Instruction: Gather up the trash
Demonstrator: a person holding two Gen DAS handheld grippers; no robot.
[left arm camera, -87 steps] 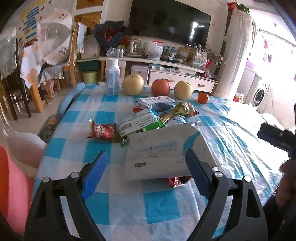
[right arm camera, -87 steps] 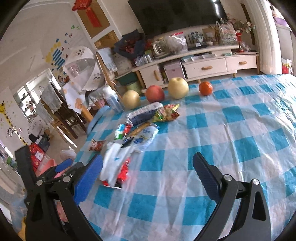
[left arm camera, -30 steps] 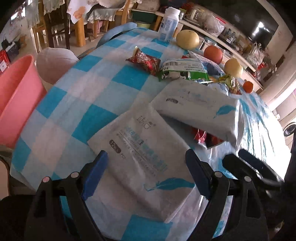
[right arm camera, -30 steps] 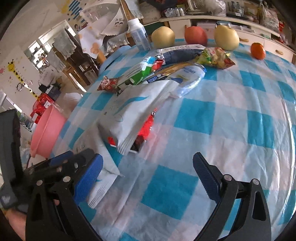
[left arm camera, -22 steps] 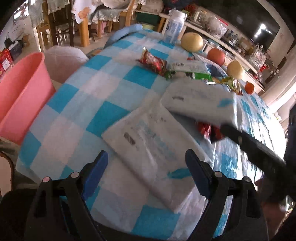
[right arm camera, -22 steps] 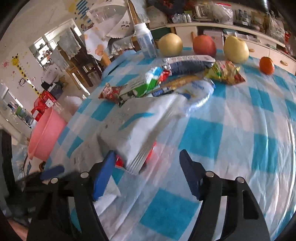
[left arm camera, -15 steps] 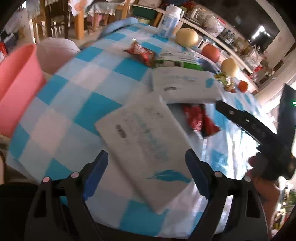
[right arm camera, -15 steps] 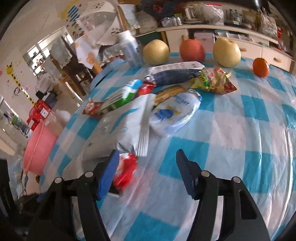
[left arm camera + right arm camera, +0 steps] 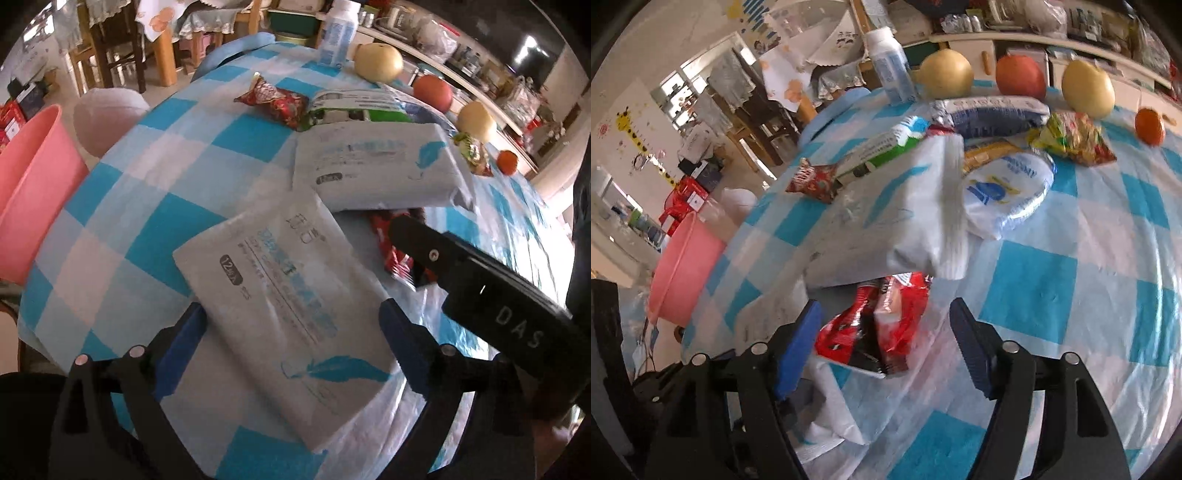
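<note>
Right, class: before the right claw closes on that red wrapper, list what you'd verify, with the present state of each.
1. Right claw open: ok.
2. Red wrapper between its fingers: ok.
3. Wrapper free to lift: not ok, the white tissue pack overlaps its far end.
4. Left claw open around the flat white packet, not gripping: ok.
5. Pink basin within reach beside the table: cannot tell.

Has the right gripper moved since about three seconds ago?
Yes. The right gripper has gone forward and down toward the wrapper pile: its open jaws now frame the red wrapper, and the orange looks nearer.
</note>
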